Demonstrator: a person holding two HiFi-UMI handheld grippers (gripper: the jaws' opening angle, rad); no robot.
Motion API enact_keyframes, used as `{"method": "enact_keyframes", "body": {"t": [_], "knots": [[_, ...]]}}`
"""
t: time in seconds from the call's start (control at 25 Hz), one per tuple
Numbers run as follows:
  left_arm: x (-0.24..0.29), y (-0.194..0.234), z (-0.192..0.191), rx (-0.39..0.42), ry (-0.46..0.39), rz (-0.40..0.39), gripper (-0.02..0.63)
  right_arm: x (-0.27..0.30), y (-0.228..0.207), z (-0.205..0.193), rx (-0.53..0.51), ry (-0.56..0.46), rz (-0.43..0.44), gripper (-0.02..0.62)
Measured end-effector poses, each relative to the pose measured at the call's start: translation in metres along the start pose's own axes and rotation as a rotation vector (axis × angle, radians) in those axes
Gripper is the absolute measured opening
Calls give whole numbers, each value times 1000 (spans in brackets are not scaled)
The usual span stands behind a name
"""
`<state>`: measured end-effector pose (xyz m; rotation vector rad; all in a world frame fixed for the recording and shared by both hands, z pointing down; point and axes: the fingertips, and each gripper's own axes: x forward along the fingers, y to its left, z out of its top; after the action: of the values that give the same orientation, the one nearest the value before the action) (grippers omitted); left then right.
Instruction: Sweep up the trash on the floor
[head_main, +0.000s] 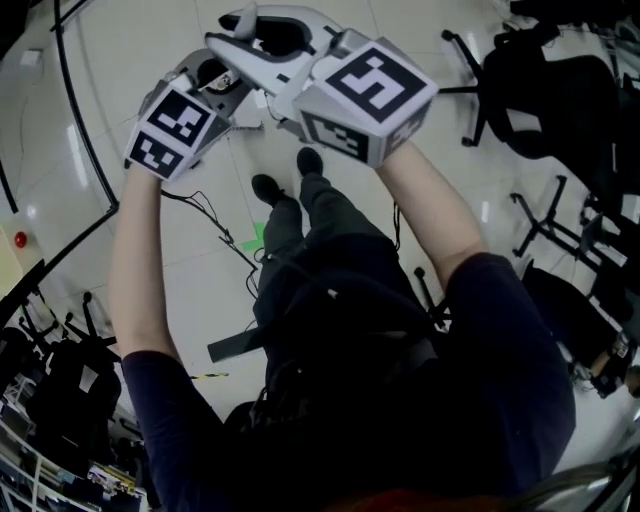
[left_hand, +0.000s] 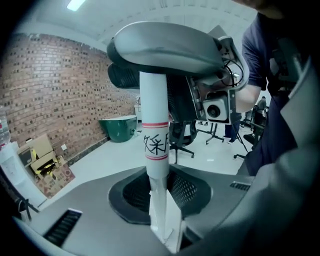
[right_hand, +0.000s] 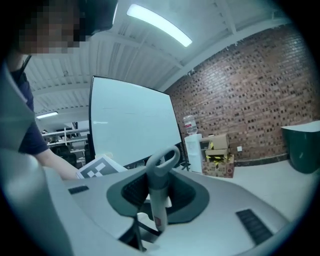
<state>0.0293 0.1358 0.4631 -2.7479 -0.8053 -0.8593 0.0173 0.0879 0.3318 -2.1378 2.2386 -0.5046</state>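
While the left claw (left_hand: 159, 202) pinches a white pole (left_hand: 154, 115) and the right claw (right_hand: 157, 212) pinches a grey handle (right_hand: 159, 176), both are up high over the shoes (head_main: 309, 160), so I think sweeping has not started. A green scrap (head_main: 253, 238) beside the shoes may be the trash. Next, lower the tools there, keeping clear of the cables (head_main: 214, 219) beside the shoes and the chairs (head_main: 545, 90) off to their right.

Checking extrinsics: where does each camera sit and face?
Head view: on the head, facing steeply down at the pale floor; arms, legs show.
Left gripper view: on left gripper, along jaws clamping a white red-banded pole; sleeve shows.
Right gripper view: on right gripper, along jaws clamping a grey loop-ended handle; forearm shows.
Shared: both gripper views show the brick wall and green bin.
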Motion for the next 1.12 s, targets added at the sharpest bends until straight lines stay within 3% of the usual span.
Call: {"method": "enact_keyframes", "body": {"t": [0.2,0.48,0.6,0.88,1.04,1.12], "knots": [[-43,-17,48,6,-54,17,96,-26,39,50,-62,-22,128,98],[-106,-31,95,-1,-146,137,190,-64,78,101,-155,-43,302,98],[-116,-43,112,4,-206,161,190,-78,94,115,-220,-33,386,97],[-93,-56,144,19,-273,308,156,-92,90,116,-350,7,378,95],[-48,-71,155,10,-246,292,132,-120,69,101,-371,10,428,95],[-21,-77,161,2,-237,281,120,-138,54,91,-375,34,494,95]]}}
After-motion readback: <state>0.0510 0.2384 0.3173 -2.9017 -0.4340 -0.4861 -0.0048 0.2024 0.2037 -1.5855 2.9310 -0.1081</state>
